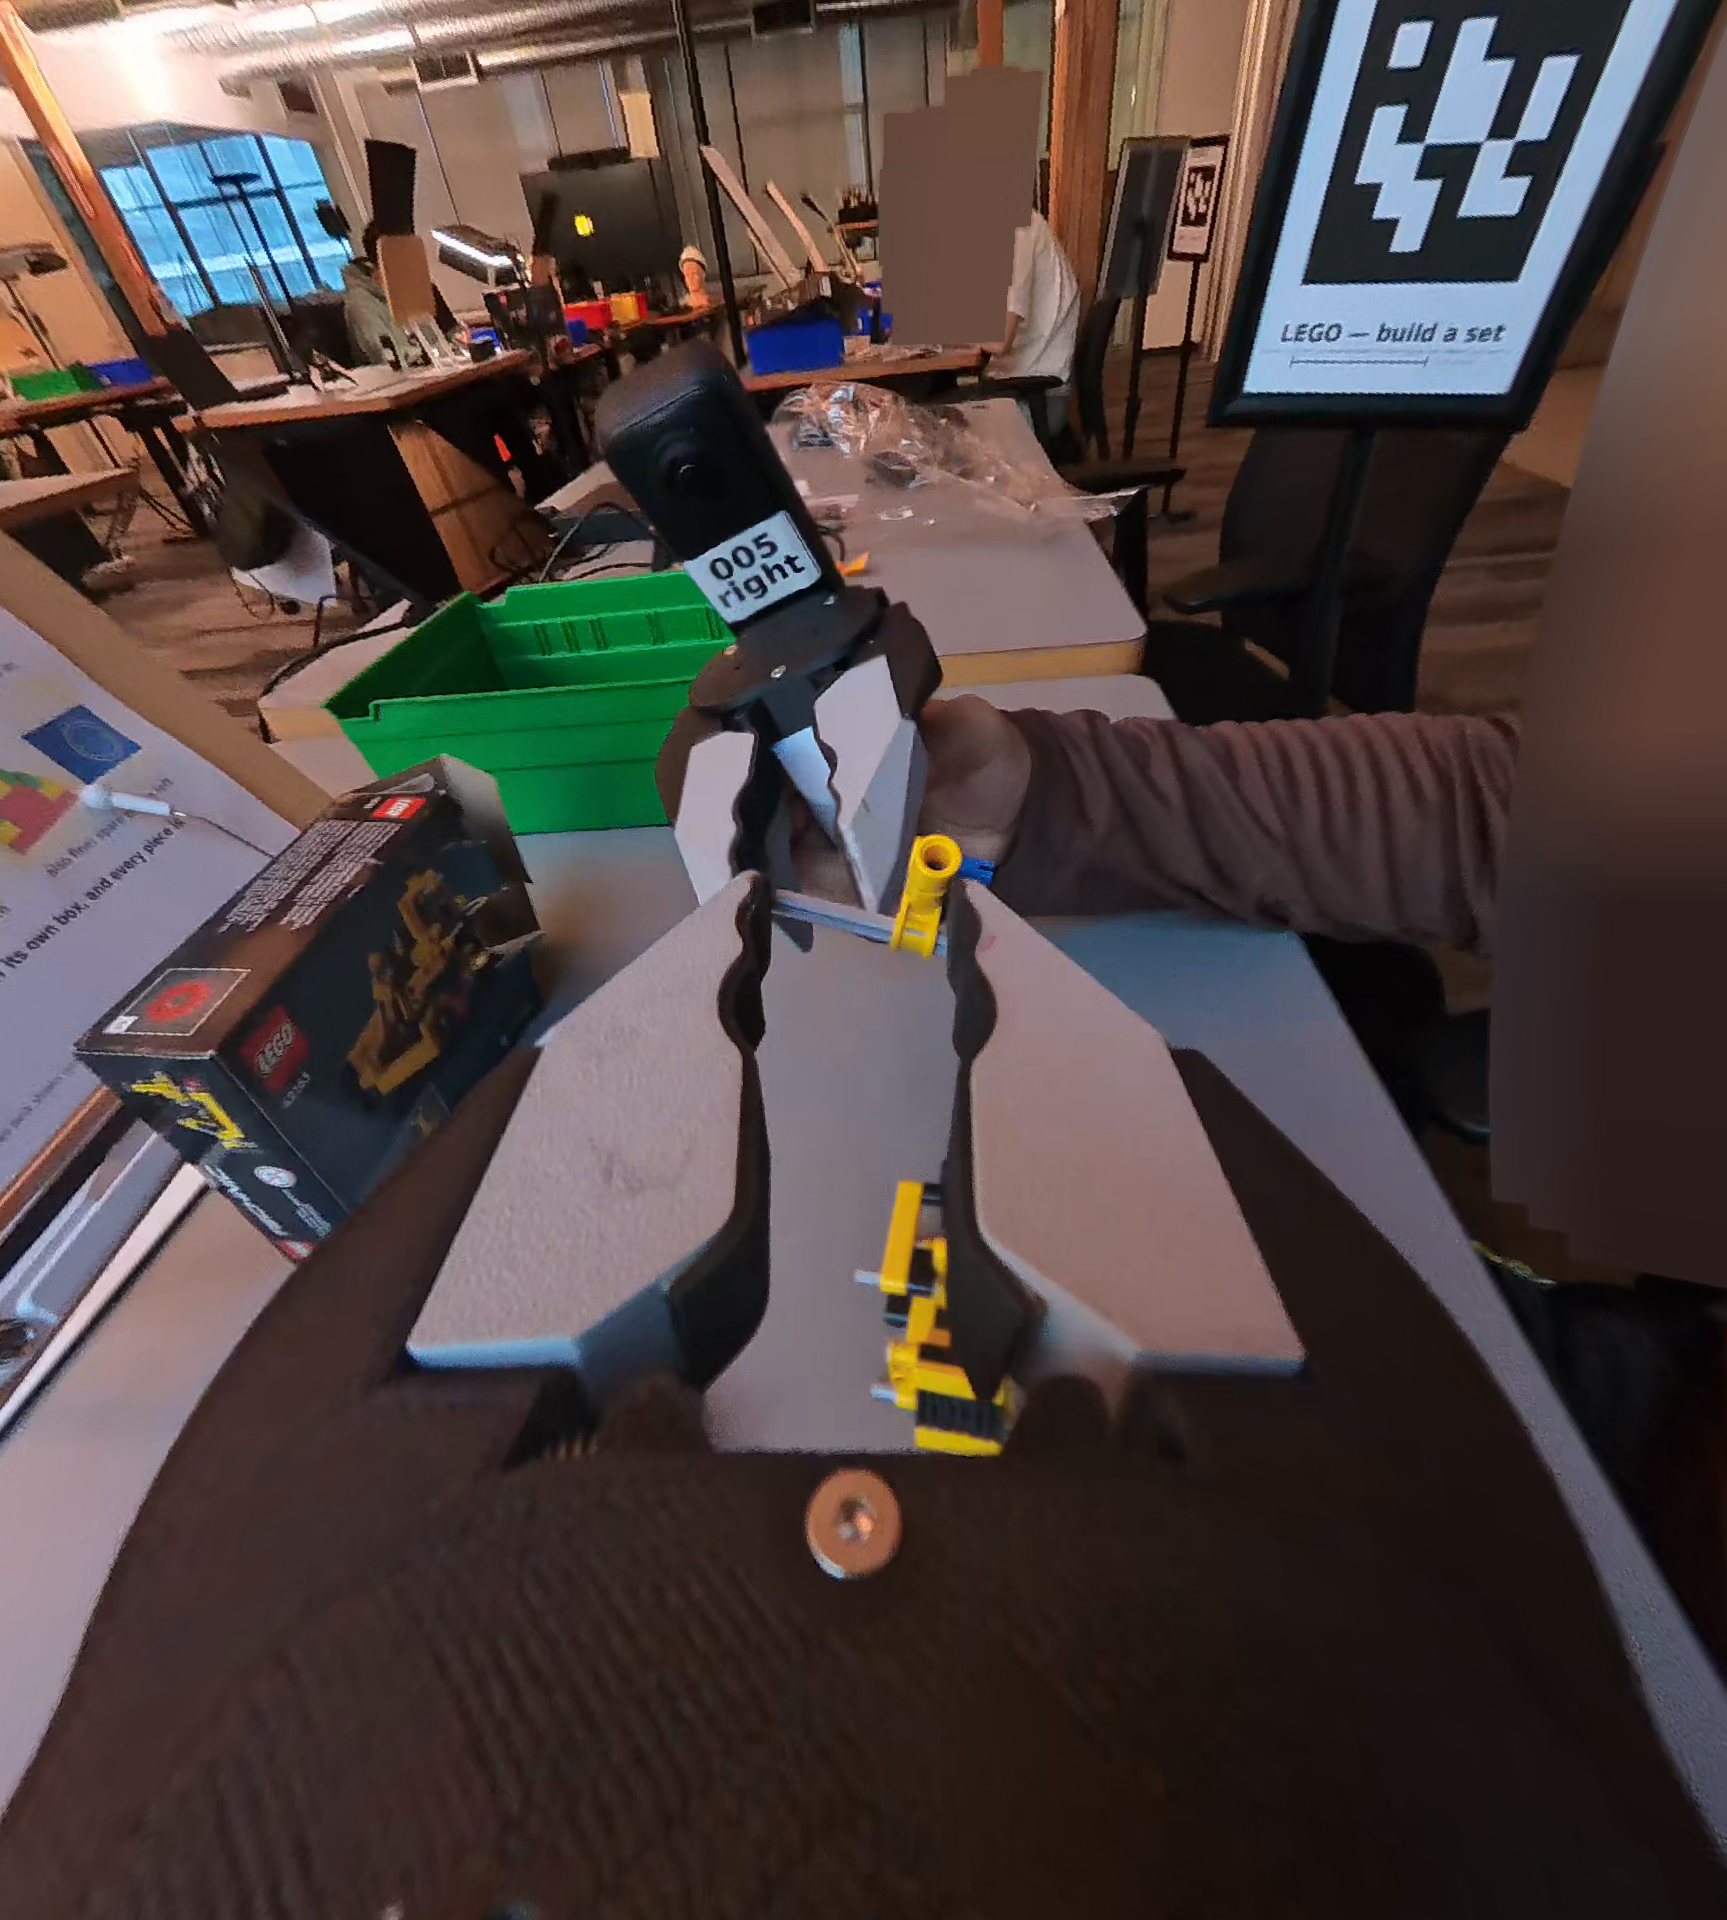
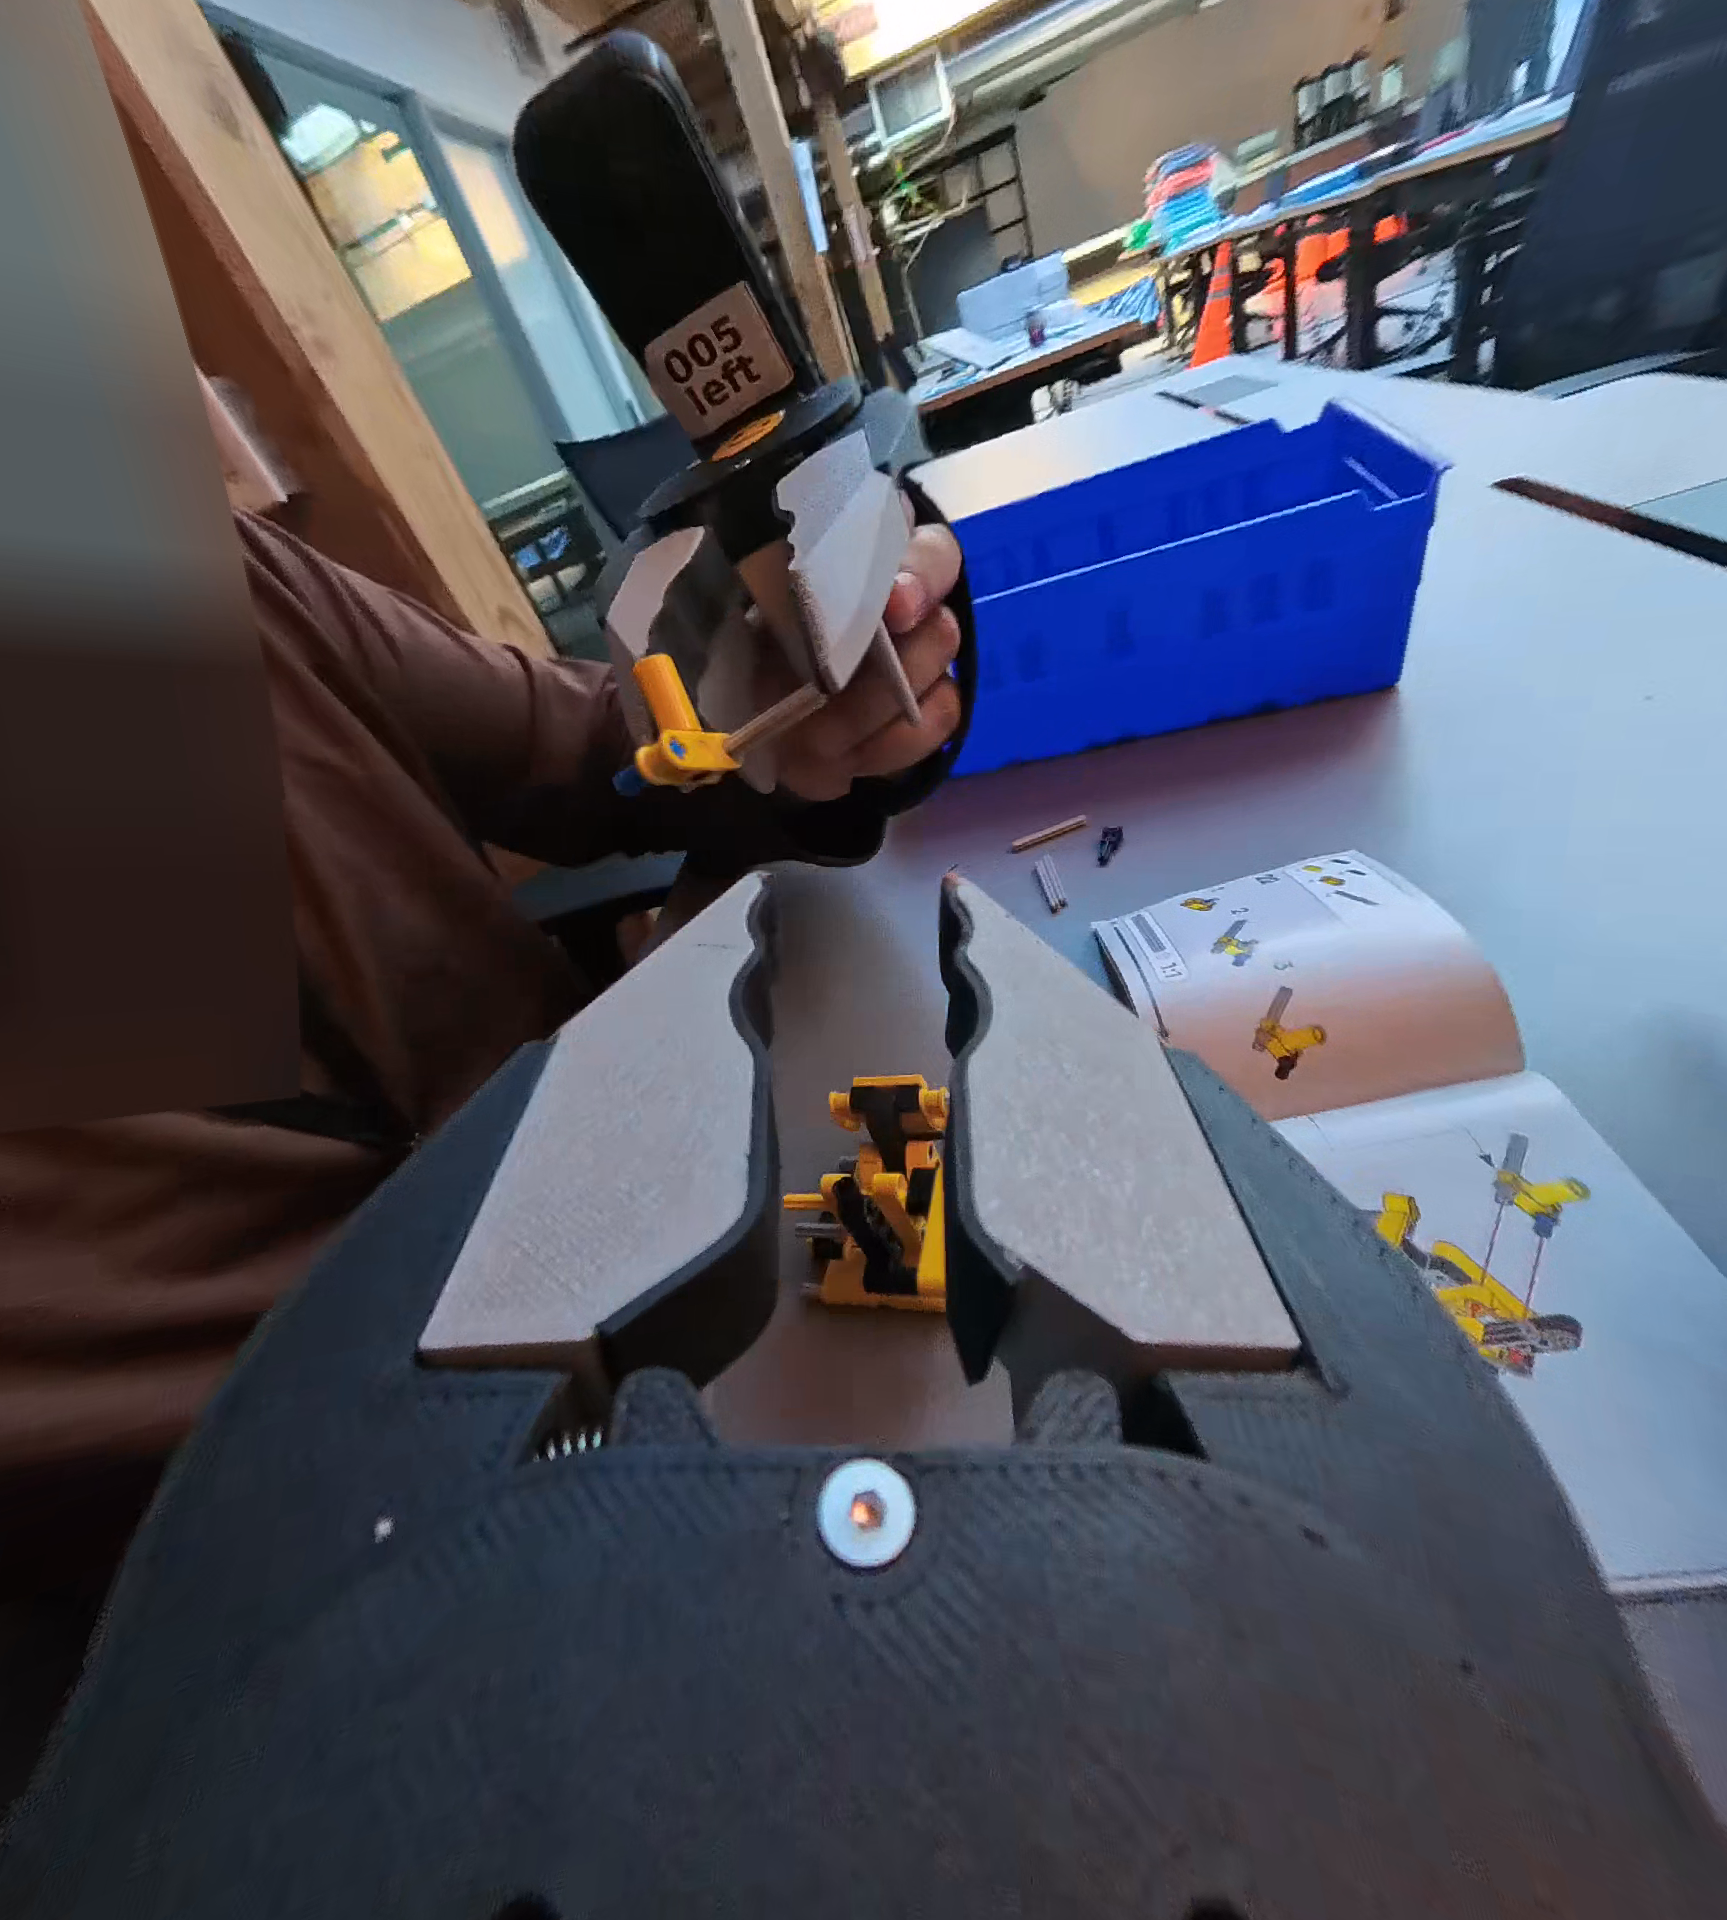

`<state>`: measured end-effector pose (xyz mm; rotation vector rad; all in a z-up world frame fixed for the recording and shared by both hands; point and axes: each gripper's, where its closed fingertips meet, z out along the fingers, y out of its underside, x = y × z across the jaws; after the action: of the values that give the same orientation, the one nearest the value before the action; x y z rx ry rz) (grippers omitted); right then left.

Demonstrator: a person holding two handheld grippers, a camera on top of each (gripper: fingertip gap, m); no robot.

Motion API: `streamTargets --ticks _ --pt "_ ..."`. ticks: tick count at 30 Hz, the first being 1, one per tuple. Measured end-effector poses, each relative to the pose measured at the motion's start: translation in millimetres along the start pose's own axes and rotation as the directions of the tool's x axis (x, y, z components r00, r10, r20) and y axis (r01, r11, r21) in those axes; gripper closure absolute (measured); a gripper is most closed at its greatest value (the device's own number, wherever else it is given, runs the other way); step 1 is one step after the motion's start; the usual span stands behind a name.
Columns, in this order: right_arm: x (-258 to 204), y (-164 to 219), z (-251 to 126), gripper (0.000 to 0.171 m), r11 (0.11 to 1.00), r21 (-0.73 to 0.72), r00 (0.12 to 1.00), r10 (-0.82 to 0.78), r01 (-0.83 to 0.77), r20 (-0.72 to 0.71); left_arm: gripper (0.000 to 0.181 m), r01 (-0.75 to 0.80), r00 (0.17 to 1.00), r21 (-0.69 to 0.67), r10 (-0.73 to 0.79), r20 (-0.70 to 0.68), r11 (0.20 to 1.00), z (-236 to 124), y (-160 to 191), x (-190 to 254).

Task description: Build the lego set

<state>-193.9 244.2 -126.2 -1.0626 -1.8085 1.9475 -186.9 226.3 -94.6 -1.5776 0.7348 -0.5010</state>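
Note:
My left gripper [image 1: 854, 904] is shut on a grey axle [image 1: 828, 916] that carries a yellow connector [image 1: 926, 894] with a blue pin, held lengthwise between the fingertips above the table. The same piece [image 2: 677, 732] and left gripper [image 2: 734, 701] show in the right wrist view. My right gripper [image 2: 854, 888] is open and empty, a short way from the held piece; it also shows in the left wrist view [image 1: 838, 831]. The part-built yellow and black model [image 2: 880, 1195] stands on the grey table below both grippers, seen through the left fingers too [image 1: 926, 1320].
An open instruction booklet [image 2: 1358, 1039] lies right of the model, with loose small pieces [image 2: 1051, 883] beyond it. A blue bin [image 2: 1202, 582] stands behind. A green bin [image 1: 547, 686], the black set box [image 1: 319, 1018], a poster board [image 1: 7, 831] and a framed sign [image 1: 1441, 208] surround the table. About 4 cm separates my left fingertips from my right.

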Motion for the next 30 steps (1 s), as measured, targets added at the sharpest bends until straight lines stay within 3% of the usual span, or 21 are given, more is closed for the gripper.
streamTargets --ticks 6,9,13,17,27,30 --pt "6 5 8 0.141 0.998 -0.034 0.995 0.054 -0.051 0.086 0.150 -0.058 0.998 -0.026 0.059 0.023 0.998 11 8 -17" --pt "12 8 2 0.142 0.996 0.001 0.992 0.093 -0.093 0.084 0.150 -0.031 0.999 -0.003 0.031 0.025 1.000 21 14 -24" --pt "22 13 -2 0.148 0.987 0.038 0.985 0.150 -0.154 0.082 0.150 -0.002 0.999 -0.071 0.004 0.033 0.997 27 40 -35" --pt "24 26 7 0.141 0.972 0.004 0.964 0.231 -0.234 0.133 0.150 0.070 0.997 -0.101 -0.067 0.035 0.992 23 52 -44" --pt "25 24 -1 0.142 0.959 0.048 0.952 0.271 -0.280 0.142 0.151 0.058 0.998 -0.144 -0.054 0.034 0.988 22 61 -38" --pt "25 27 -2 0.149 0.947 0.033 0.939 0.311 -0.319 0.145 0.151 0.037 0.999 -0.160 -0.032 0.037 0.986 25 64 -36"
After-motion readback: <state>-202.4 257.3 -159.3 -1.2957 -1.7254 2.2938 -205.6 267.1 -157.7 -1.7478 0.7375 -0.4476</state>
